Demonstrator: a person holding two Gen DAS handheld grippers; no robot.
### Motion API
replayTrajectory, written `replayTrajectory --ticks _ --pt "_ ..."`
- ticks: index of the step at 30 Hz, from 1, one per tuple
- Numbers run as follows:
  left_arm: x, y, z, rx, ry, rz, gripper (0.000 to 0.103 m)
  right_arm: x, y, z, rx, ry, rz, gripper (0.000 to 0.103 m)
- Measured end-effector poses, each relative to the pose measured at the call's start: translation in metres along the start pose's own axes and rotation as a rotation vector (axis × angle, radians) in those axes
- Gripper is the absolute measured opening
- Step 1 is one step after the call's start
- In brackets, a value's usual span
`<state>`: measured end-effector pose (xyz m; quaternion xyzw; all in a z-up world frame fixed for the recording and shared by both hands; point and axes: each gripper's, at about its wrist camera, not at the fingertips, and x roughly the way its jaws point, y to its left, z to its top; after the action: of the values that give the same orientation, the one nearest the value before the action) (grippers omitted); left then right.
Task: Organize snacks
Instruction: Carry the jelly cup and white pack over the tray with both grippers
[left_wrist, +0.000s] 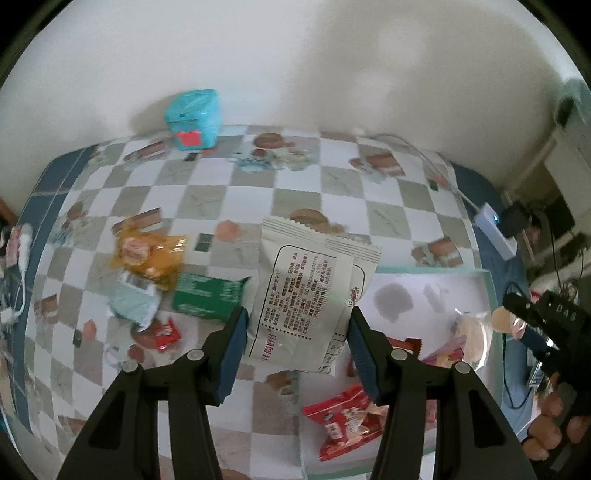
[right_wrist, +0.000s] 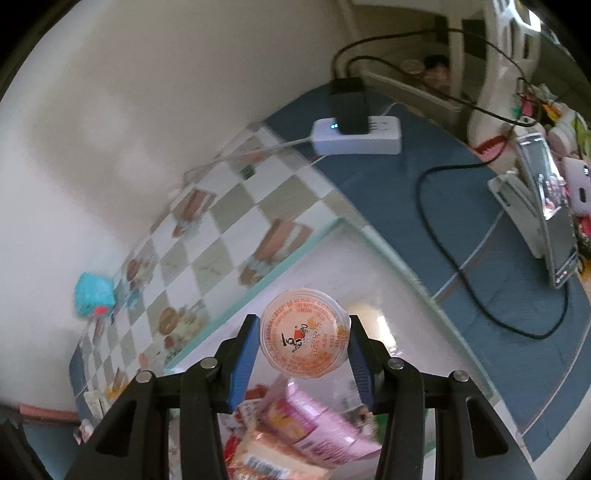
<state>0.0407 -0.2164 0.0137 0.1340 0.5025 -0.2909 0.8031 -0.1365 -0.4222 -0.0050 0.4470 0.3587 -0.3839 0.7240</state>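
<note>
My left gripper (left_wrist: 295, 325) is shut on a white snack packet (left_wrist: 310, 291) with printed text, which hangs above the checkered tablecloth beside the white tray (left_wrist: 484, 275). In the tray lie a red packet (left_wrist: 343, 421) and other wrapped snacks. My right gripper (right_wrist: 301, 339) is shut on a round jelly cup (right_wrist: 304, 334) with an orange lid, above the tray (right_wrist: 354, 225). Below it lie a pink packet (right_wrist: 314, 424) and an orange one (right_wrist: 266, 461). The right gripper (left_wrist: 517, 308) also shows at the right edge of the left wrist view, with the cup (left_wrist: 504, 319) in its jaws.
On the cloth lie a yellow packet (left_wrist: 147, 254), a green packet (left_wrist: 207, 291), a pale one (left_wrist: 133, 299) and a small red one (left_wrist: 166, 334). A teal box (left_wrist: 194, 118) stands by the wall. A white power strip (right_wrist: 356, 136), black cables and a phone on a stand (right_wrist: 554, 218) are at the right.
</note>
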Motion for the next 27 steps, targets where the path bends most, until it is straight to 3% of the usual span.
replayTrajectory --ticks 14,27 --pt "0.053 -0.027 0.001 0.036 0.059 -0.035 0.056 0.029 -0.001 -0.002 -0.016 0.045 -0.002 0.05" --pt "0.072 -0.042 -0.005 0.074 0.106 -0.047 0.056 0.03 0.009 -0.005 -0.049 0.045 0.016 0.05"
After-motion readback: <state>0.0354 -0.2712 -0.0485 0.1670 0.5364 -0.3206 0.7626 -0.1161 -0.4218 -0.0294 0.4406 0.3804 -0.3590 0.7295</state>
